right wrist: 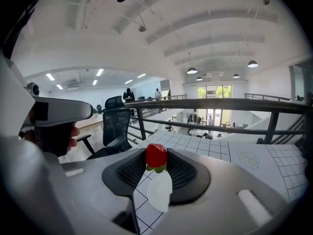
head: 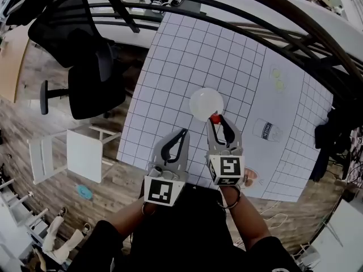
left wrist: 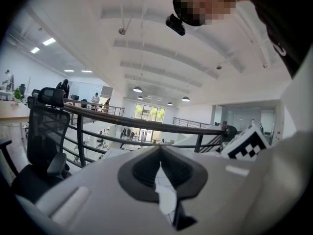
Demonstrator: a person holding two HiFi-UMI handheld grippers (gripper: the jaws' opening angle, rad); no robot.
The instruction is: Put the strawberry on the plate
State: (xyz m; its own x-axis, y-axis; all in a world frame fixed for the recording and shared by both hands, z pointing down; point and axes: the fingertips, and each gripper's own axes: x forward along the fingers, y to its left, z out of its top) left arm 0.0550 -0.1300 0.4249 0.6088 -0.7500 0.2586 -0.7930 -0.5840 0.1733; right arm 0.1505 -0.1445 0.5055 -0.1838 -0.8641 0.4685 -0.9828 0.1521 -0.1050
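A small red strawberry (head: 215, 118) with green leaves is pinched at the tips of my right gripper (head: 216, 119), just at the near right rim of the white plate (head: 206, 103). In the right gripper view the strawberry (right wrist: 156, 156) sits between the dark pads, and the plate (right wrist: 160, 192) shows below it through the gap. My left gripper (head: 182, 134) hovers over the gridded table to the left of the right one, its jaws closed with nothing between them. Through the left gripper view's jaws (left wrist: 160, 166) only a sliver of table shows.
The white gridded table (head: 187, 55) carries a small clear container (head: 267, 130) and a pale object (head: 278, 79) to the right. A black office chair (head: 79, 55) and a white stand (head: 74, 152) are on the wooden floor left of the table. A black railing (head: 266, 30) arcs overhead.
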